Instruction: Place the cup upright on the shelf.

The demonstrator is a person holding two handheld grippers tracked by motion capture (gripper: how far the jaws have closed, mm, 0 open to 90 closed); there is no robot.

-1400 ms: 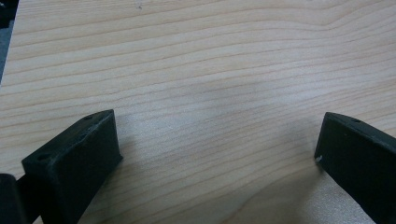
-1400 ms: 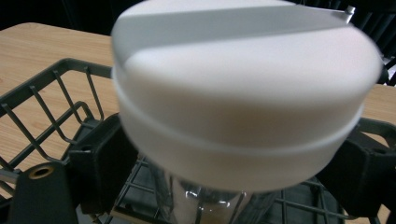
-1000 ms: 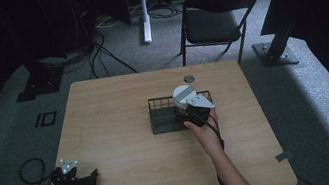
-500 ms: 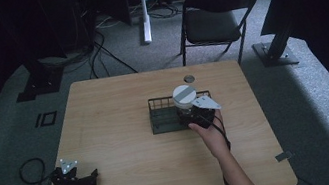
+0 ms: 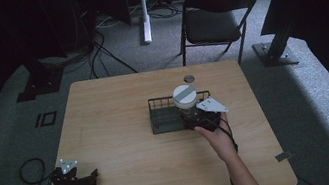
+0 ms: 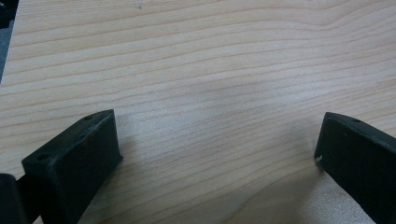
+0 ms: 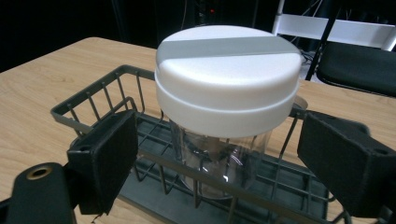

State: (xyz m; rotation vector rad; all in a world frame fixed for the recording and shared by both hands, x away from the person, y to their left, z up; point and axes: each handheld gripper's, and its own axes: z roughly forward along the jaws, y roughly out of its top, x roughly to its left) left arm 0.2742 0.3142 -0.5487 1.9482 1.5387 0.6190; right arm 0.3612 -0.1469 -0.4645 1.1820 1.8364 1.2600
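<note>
Clear jar [image 7: 219, 158], white lid [image 7: 227, 74] with unlettered grey stripe, upright in wire basket [image 7: 93, 109]. Right gripper [image 7: 219, 163] spread, flanking jar. Left gripper [image 6: 215, 154] spread over bare table [image 6: 210, 60].

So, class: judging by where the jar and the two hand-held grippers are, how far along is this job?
Done: the clear jar with a white lid stands upright in the wire basket. In hand: the right hand-held gripper is open, its jaws either side of the jar, not touching it. Left: whether it will grip or withdraw is unclear. The left hand-held gripper rests open on the table.
</note>
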